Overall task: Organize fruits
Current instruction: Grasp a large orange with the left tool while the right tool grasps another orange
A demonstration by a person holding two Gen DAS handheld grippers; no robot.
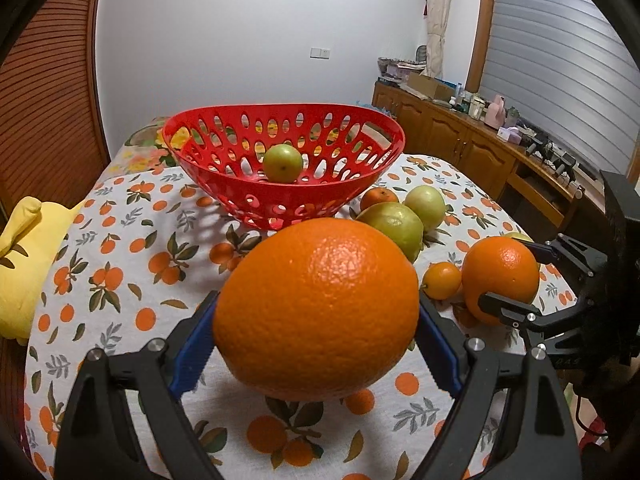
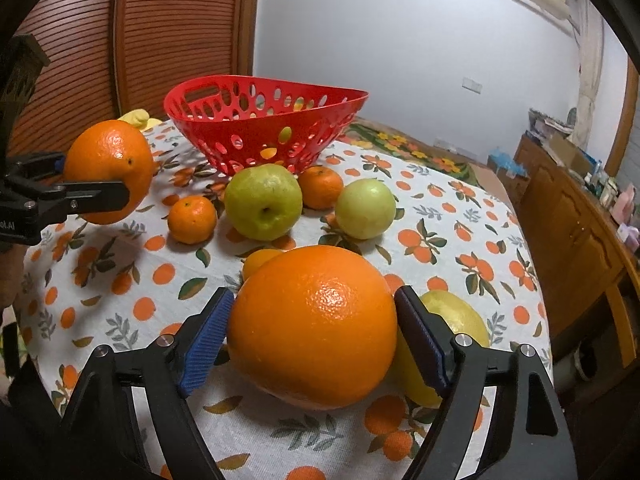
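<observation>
Left gripper (image 1: 316, 344) pinches a big orange (image 1: 316, 308) clear of the cloth at frame centre, so it should carry high over the red basket (image 1: 372, 120) rim above and release gently beside the green fruit (image 1: 282, 163). At right, the right gripper (image 2: 314, 334) brackets a second orange (image 2: 312, 326); whether it presses I cannot tell, and a lemon (image 2: 456, 316) crowds its right finger.

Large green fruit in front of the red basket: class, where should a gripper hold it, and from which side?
Across its round middle, coming from above on the near side: the large green fruit has the red basket and a mandarin crowding it behind, so probably only top and front are free.
</observation>
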